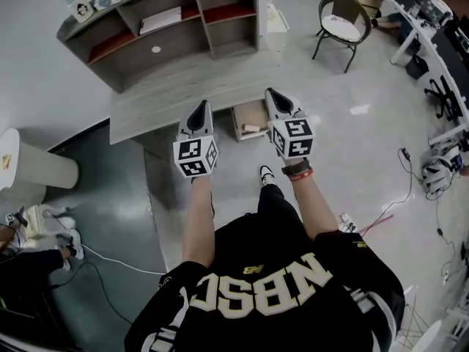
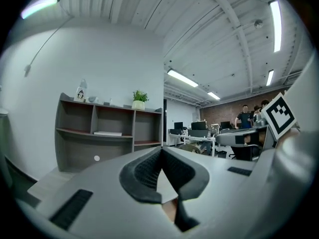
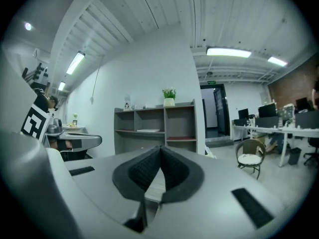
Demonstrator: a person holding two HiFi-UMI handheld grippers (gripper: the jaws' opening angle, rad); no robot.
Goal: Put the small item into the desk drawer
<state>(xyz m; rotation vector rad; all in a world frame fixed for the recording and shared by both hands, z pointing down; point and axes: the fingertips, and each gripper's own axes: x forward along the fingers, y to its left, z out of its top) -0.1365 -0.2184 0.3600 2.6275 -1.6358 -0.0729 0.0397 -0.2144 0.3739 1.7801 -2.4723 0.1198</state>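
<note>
While you hold both pairs of tongs out level on your side of the bench (image 1: 183, 97), neither has anything in it. The left tongs (image 1: 203, 105) are closed, the pads meeting at the tip with only air behind them. The right tongs (image 1: 270, 92) are closed the same way, also empty. That fits hands lifted clear of the work rather than reaching for it.

The drawer (image 1: 238, 123) stands pulled out from under the bench's front edge, towards you. A small pale item (image 1: 251, 129) lies inside it, so the placing looks done and the drawer is probably left open for you to shut. The item is too small here to tell its material.

The bench top is a flat grey slab with a faint wood grain. At its far side sits a grey shelf unit (image 1: 168, 20) of square cubbies, some of them red-brown inside. The drawer is a shallow tan box. Your tongs have smooth grey moulded shells, and their black ribbed pads taper to a V so the tips can pinch something small.
</note>
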